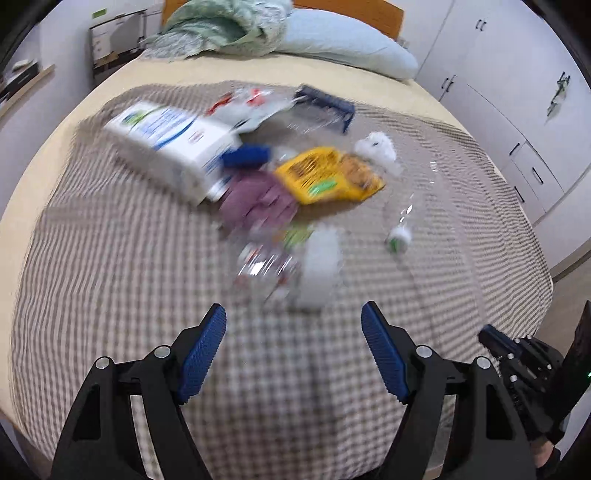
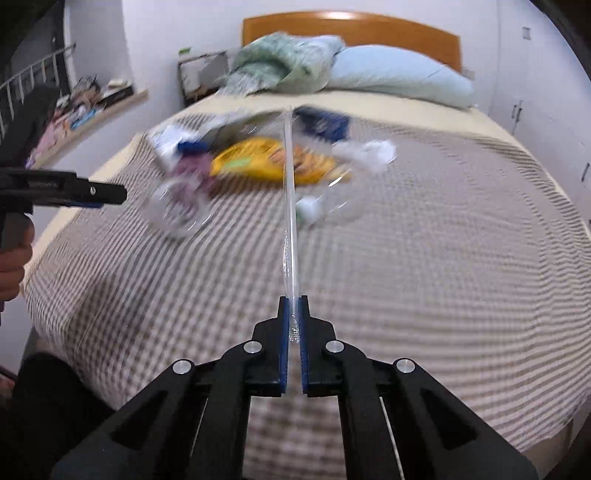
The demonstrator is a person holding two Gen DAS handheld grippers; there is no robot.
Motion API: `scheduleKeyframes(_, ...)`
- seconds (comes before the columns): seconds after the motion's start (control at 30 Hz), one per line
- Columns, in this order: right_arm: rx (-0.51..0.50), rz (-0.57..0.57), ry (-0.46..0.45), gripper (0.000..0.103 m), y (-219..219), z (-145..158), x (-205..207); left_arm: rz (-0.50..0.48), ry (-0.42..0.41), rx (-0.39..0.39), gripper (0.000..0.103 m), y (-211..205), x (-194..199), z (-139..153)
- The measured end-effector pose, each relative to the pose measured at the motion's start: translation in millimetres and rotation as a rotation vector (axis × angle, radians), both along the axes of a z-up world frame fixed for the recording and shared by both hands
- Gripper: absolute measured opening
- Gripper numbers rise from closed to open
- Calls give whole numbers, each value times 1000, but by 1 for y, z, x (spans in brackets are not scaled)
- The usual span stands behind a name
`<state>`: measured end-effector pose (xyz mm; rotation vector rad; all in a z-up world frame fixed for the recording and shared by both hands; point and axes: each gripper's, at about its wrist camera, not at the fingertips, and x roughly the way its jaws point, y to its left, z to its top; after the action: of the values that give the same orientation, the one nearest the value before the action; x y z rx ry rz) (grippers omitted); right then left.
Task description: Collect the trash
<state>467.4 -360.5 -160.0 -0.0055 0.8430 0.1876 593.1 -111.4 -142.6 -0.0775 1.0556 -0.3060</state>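
Trash lies in a blurred pile on the checked blanket [image 1: 110,295]: a white and blue carton [image 1: 170,147], a yellow snack bag [image 1: 325,175], a purple wrapper [image 1: 258,203], crumpled clear plastic [image 1: 266,269], a white tissue [image 1: 376,147] and a clear bottle with a white cap [image 1: 399,238]. My left gripper [image 1: 293,314] is open and empty, just short of the clear plastic. My right gripper [image 2: 294,302] is shut on a clear plastic straw in its wrapper [image 2: 290,192], which sticks straight out over the bed. The yellow bag [image 2: 266,158] shows behind the straw.
A dark blue tray-like item [image 1: 325,107] lies beyond the pile. A pale blue pillow [image 2: 399,75] and a green crumpled quilt [image 2: 284,62] lie at the wooden headboard [image 2: 351,29]. White wardrobes [image 1: 498,110] stand on the right, a cluttered shelf [image 2: 85,107] on the left.
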Motion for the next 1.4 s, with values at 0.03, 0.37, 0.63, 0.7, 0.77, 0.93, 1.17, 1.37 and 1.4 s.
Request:
scheduleKeyframes(0.03,-8,-12,0,5,-10,0,8,-14,-9,3,73,-10,10,6)
scheduleKeyframes(0.37,-46,-121,136,5,-130,-49,137,-177,65,10,73,-125,138,33)
scheduleKeyframes(0.63,-86,-163,124,5,-169,-62,227,-184,66,136,73,-207,227,2)
scheduleKeyframes(0.7,-96,-158,118,5,-175,-67,249,-209,64,133,73,-227,246,-6)
scheduleKeyframes(0.77,-91,-169,91,5,-186,-74,267,-240,49,162,73,-247,261,-12)
scheduleKeyframes(0.93,-62,-169,44,5,-198,-97,285,-233,68,226,73,-287,300,-45)
scheduleKeyframes(1.17,-18,-174,22,5,-206,-96,278,-171,113,318,72,-324,357,-94)
scheduleKeyframes(1.37,-26,-170,21,5,-202,-97,279,-74,128,226,44,-329,362,-105)
scheduleKeyframes(1.4,-26,-170,21,5,-201,-97,279,-87,109,213,25,-331,357,-103)
